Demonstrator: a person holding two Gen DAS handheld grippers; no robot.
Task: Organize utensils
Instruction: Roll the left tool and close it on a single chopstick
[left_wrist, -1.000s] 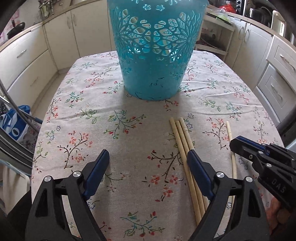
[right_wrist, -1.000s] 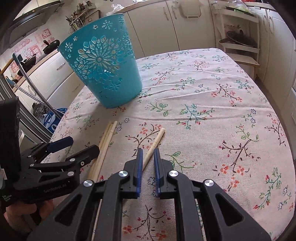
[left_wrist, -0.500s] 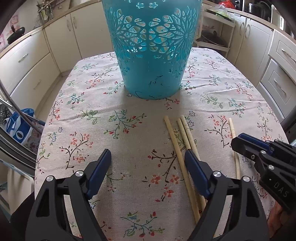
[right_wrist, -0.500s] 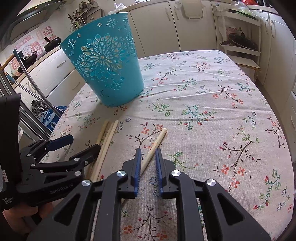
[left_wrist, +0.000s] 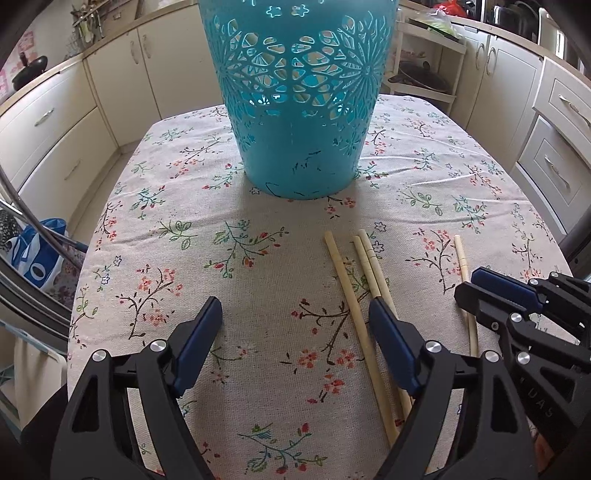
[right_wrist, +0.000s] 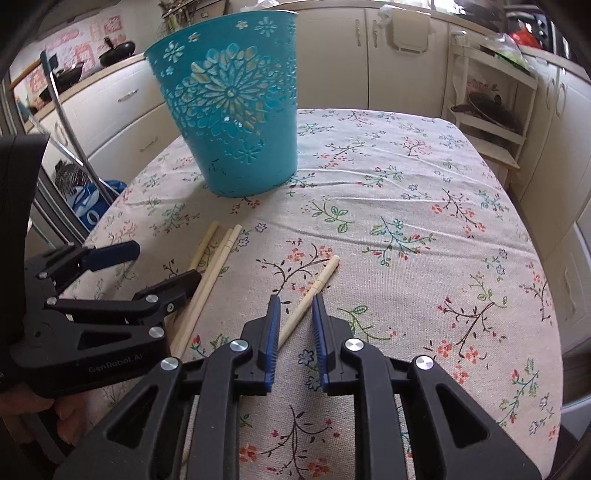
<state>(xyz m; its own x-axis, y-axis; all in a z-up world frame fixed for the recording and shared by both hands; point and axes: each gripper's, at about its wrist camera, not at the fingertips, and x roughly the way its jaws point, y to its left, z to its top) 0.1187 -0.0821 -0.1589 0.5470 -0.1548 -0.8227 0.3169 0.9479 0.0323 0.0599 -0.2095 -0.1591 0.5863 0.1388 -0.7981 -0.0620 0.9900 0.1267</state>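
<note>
left wrist view: task looks barely started. four chopsticks lie flat on the floral-cloth bench, none visibly in the teal cutout basket, though its inside is mostly hidden. three chopsticks sit grouped ahead of the left gripper, which is wide with nothing between its jaws; its right finger lies over two of the group, the third passes just inside it. the single chopstick lies apart to the right, running under the right gripper. whether that one grips it can't be told from here.

vs a second ago: in the oldest frame the group lay tight together. now the leftmost stick is fanned out with a clear gap. basket and bench look the same.

right wrist view: right gripper is narrow, jaws straddling the single chopstick on the cloth. small gaps show on both sides, so pads are not pressing; nothing is lifted. the left gripper is at left over the three chopsticks. basket stands upright well beyond them.

vs a second ago: the gap between the right jaws has grown slightly and the framing has rolled a bit, while the stick lies as it did.

my read: still left is grasping each stick and getting all four into the basket.
</note>
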